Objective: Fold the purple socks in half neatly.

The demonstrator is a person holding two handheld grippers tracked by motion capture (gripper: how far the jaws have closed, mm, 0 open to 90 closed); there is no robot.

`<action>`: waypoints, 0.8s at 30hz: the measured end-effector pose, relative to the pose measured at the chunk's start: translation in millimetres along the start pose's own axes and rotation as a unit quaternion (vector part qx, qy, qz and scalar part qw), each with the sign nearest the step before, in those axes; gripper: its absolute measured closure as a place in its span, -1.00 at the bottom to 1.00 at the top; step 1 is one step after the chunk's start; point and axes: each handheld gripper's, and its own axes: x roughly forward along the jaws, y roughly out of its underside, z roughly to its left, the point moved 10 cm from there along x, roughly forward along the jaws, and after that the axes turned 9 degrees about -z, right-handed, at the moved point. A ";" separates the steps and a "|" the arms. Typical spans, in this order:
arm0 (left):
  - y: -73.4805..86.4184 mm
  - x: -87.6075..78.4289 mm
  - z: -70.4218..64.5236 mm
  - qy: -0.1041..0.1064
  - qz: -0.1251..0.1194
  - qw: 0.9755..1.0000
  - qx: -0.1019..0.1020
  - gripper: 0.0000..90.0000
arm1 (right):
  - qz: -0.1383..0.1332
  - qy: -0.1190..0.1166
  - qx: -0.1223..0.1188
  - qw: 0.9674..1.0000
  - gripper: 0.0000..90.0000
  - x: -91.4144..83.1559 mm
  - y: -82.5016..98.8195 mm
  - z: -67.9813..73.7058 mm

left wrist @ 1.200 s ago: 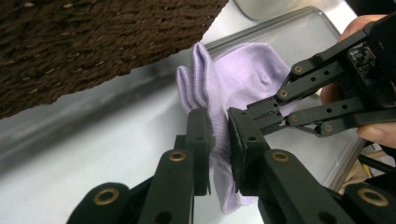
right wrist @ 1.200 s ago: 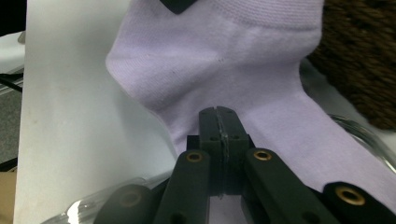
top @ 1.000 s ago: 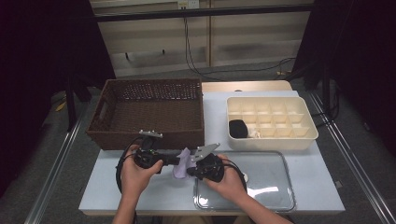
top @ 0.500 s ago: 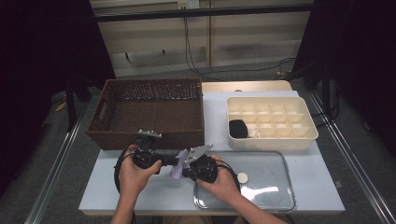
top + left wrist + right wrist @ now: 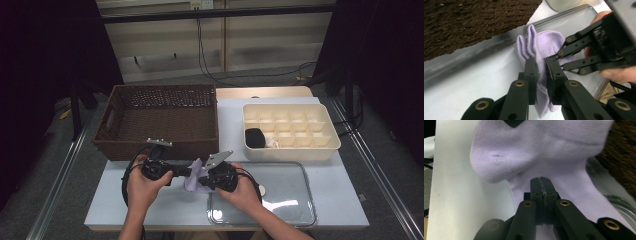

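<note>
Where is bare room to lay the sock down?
Free: the table left of the left gripper, and most of the clear tray right of the right gripper. Crowded: around the lilac sock below the wicker basket.

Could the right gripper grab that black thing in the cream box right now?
Probably not yet. The right gripper is shut on the purple sock, which the left gripper pinches too. The black thing lies uncovered in the cream box, so the sock must go first.

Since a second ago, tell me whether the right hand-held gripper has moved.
No. The right hand-held gripper sits at the same spot by the clear tray's left edge, in front of the wicker basket.
</note>
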 end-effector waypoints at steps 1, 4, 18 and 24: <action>-0.1 0.1 -0.1 -0.001 0.001 1.000 0.002 0.78 | 0.000 -0.002 0.003 1.000 1.00 1.5 -0.3 1.3; 0.3 0.4 -1.1 0.001 0.004 1.000 0.002 0.78 | 0.004 -0.007 -0.007 1.000 1.00 8.8 -2.0 6.3; 2.6 11.3 -4.9 -0.002 0.012 1.000 0.002 0.78 | 0.007 0.036 -0.015 0.999 0.99 -29.3 -4.1 -23.0; 2.3 18.5 -14.0 0.004 0.016 1.000 0.013 0.78 | 0.014 0.034 0.002 0.999 1.00 -26.4 7.9 -24.5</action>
